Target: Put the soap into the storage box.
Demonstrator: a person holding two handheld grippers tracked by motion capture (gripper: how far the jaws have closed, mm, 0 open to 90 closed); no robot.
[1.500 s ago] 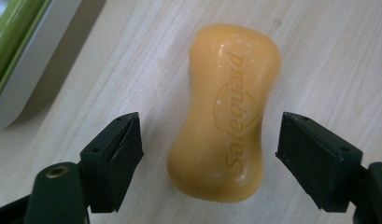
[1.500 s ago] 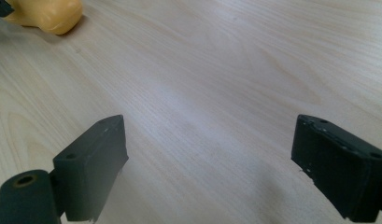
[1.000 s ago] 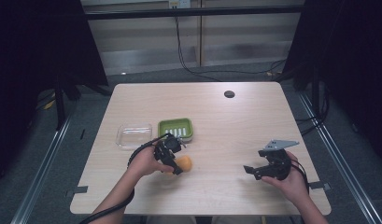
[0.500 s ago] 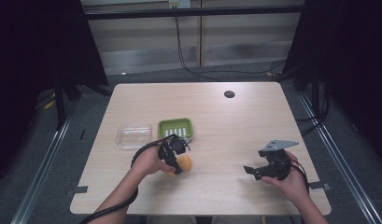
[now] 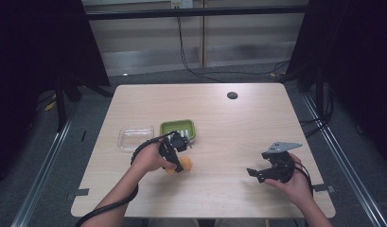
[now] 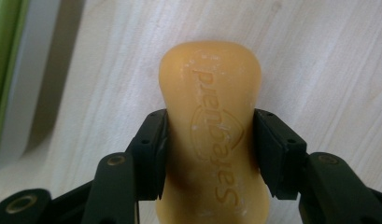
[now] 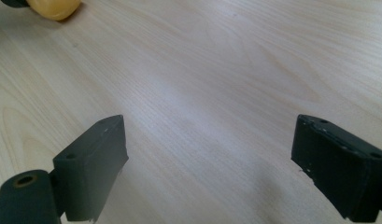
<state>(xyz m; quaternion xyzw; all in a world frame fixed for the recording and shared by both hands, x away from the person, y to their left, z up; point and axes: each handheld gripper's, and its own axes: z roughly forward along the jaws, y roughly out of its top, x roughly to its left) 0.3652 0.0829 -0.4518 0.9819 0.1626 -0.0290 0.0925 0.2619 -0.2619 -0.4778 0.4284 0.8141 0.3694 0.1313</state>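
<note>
Two grippers are working over the pale wood table [image 5: 238,127], one in each of the person's hands. Left gripper [image 6: 209,154] is pinching an orange soap bar [image 6: 212,135] across its narrow waist; its jaws have just been closing, and both pads are now pressing on the bar's sides. In the high view the soap bar [image 5: 185,164] is sitting on the table just in front of the green tray [image 5: 178,126], mostly covered by the left gripper [image 5: 178,163] and the hand, so just a small orange edge is peeking out. Embossed lettering on the bar is reading upside down and is hard to make out; the bar's near end is running off the bottom of the left gripper view. A green strip at that view's left edge is the tray, cut off. Beside the tray a clear lid or dish [image 5: 135,137] is lying, its contents impossible to tell. White pieces are sitting inside the tray, too small to identify. Right gripper [image 7: 209,163] is hovering well apart to the right, jaws spread wide with bare wood between them. A sliver of the soap bar [image 7: 55,9] is showing at that view's top left corner.
</note>
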